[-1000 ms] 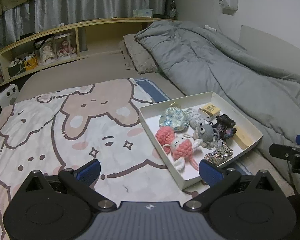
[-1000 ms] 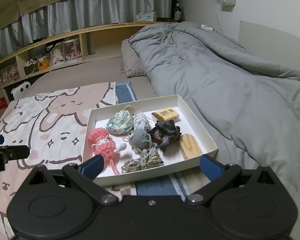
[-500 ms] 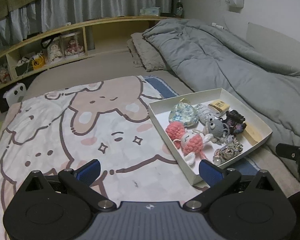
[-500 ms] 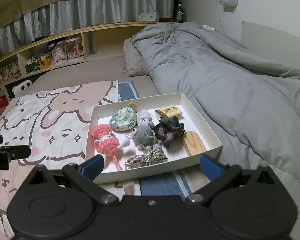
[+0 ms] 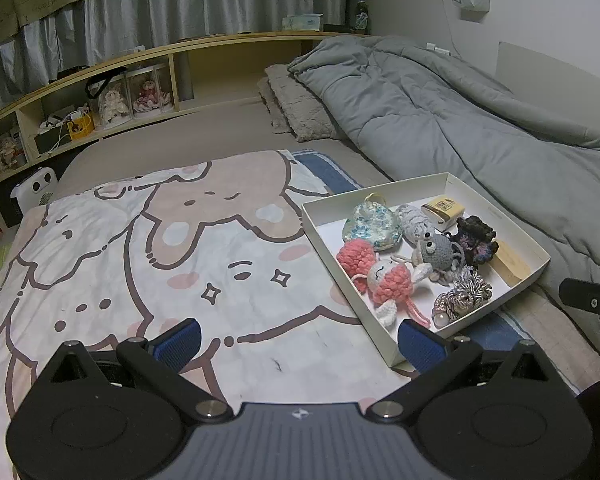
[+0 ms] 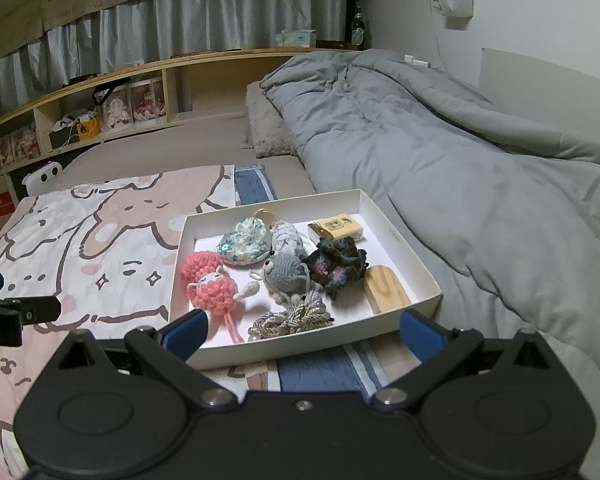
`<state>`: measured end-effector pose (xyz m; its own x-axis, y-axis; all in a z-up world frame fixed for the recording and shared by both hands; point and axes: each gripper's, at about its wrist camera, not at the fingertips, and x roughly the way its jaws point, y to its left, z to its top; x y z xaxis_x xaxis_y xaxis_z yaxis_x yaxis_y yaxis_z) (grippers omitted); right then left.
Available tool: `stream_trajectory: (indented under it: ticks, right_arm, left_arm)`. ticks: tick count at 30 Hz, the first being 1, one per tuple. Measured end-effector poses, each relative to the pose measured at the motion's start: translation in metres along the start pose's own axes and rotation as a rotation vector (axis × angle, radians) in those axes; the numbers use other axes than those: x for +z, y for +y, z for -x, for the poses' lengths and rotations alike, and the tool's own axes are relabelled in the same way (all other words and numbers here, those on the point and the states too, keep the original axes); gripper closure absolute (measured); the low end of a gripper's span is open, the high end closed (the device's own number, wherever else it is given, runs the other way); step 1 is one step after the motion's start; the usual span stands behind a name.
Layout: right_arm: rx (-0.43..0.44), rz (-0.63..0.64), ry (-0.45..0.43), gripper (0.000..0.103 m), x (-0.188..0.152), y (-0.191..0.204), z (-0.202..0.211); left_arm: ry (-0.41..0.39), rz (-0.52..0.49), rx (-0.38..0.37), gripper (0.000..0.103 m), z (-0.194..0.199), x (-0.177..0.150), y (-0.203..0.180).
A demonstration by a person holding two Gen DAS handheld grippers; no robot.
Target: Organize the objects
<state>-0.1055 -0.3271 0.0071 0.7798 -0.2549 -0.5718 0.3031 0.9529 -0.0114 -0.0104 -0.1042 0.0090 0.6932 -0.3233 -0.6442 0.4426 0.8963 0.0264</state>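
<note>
Both grippers, left (image 5: 298,338) and right (image 6: 304,330), spread wide and empty, hover near white tray (image 6: 396,232) of crochet toys (image 6: 214,286) on bed.

Both wrist views look forward along their tongs over the bed. The left sits leftward; both share the white tray (image 5: 384,336) (image 6: 296,350) nearby

A shallow white box (image 6: 400,240) lies flat on the bed, holding a pink crochet doll (image 6: 212,286), grey crochet toy (image 6: 286,272), floral pouch (image 6: 244,242), dark scrunchie (image 6: 338,266), wooden piece (image 6: 386,290) and small yellow carton (image 6: 336,228).
</note>
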Motion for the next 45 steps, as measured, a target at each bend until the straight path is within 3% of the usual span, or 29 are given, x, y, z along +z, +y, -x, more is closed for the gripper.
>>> stream_trajectory:
  ticks: [45]
  right_arm:
    - [0.001, 0.006, 0.008, 0.0, -0.0018, 0.0029, -0.0009]
  left_arm:
    - [0.001, 0.009, 0.001, 0.0, 0.0006, -0.0006, 0.0012]
